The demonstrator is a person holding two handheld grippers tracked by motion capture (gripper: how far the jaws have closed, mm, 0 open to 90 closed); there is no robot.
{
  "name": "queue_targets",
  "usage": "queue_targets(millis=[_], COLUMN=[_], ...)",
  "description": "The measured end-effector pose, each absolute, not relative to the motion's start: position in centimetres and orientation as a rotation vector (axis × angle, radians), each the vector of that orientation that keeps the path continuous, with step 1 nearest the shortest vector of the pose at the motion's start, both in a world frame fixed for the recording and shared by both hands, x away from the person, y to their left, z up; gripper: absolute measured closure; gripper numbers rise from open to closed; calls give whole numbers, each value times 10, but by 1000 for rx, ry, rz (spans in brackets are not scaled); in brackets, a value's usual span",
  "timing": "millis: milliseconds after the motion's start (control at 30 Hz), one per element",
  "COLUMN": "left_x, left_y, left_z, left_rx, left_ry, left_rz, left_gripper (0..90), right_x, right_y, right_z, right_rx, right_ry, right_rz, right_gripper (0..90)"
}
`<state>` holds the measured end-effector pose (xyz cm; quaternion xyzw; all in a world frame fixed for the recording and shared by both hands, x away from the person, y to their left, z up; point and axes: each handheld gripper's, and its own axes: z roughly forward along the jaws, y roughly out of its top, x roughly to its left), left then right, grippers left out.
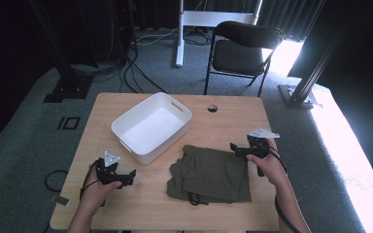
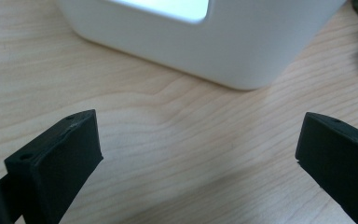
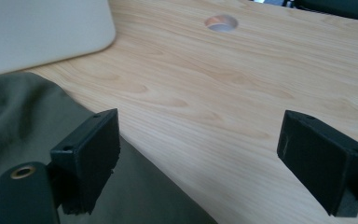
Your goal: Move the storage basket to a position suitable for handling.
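Right tool (image 1: pixel 239 149) hovers at the upper right corner of the folded olive garment (image 1: pixel 211 174), jaws spread wide with nothing between them. In the right gripper view one jaw sits over the cloth's edge (image 3: pixel 23 121) and the other over bare wood, so the hem runs straight through the gap. That's the relation that counts: the garment lies just to that tool's left and below it, almost touching.

Left tool (image 1: pixel 124 178) waits near the front left of the desk (image 1: pixel 233 121), jaws equally wide apart, also holding nothing. Its own view looks at the near corner of the white bin (image 2: pixel 223 46), with only a sliver of green at the far right edge. So the cloth lies off to its right, a clear gap of wood between.

The garment rests flat at the centre front of the desk, just beside the bin's (image 1: pixel 150 126) near corner, its long side running front to back. I'd say the right hand is the nearer one and the likely first to pinch that corner.
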<state>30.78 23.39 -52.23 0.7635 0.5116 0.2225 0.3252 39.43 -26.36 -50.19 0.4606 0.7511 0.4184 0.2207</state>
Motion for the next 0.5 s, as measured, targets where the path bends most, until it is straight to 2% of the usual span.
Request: queue_targets(millis=[100,200,500], left_x=[310,310,317], left_y=[232,230,225], left_z=[-520,-518,-511], left_rx=[2004,2011,1952], left_ry=[1335,1337,1331], left_rz=[587,643,575], left_gripper=[13,13,13], right_x=[400,406,418], right_y=[-256,-249,-221], right_z=[-501,-500,-496], right_rx=[1260,1245,1177], right_ry=[2089,2098,2136], right_rz=[1166,1173,1186], right_gripper=[131,131,132])
